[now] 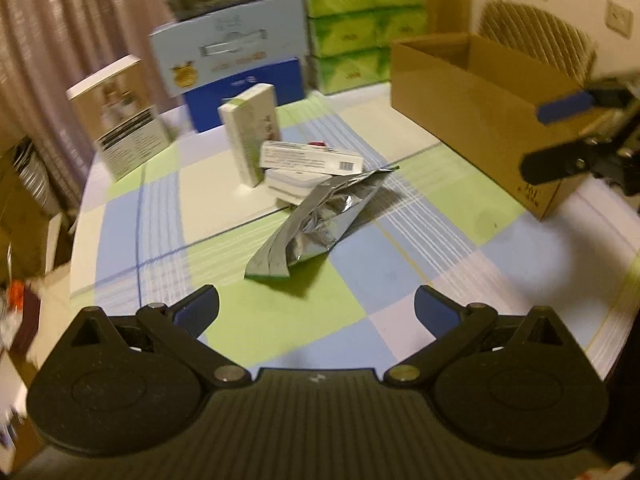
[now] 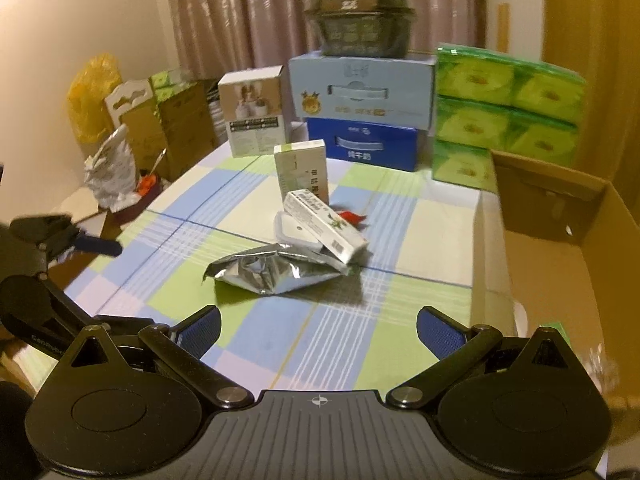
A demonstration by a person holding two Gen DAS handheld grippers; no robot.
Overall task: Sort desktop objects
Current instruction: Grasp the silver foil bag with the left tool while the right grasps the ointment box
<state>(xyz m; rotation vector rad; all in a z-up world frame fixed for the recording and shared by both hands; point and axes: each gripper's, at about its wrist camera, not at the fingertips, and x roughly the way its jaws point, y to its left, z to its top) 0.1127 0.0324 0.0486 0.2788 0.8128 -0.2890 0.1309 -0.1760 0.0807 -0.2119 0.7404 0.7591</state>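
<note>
1. The table (image 2: 280, 344) has a cloth with checks of green, blue and white.
2. A silver foil pouch (image 2: 276, 270) lies flat near the middle of the table.
3. Just behind the pouch lies a flat white container (image 2: 296, 232), and a long white box (image 2: 326, 224) rests on top of it at a slant.
4. A green-white carton (image 2: 302, 170) stands upright behind them.
5. At the far edge stand a blue box (image 2: 372, 146), a white photo box (image 2: 254, 118) to its left and green tissue packs (image 2: 508, 116) to its right.
6. An open cardboard box (image 2: 560, 248) sits on the right side.
</note>
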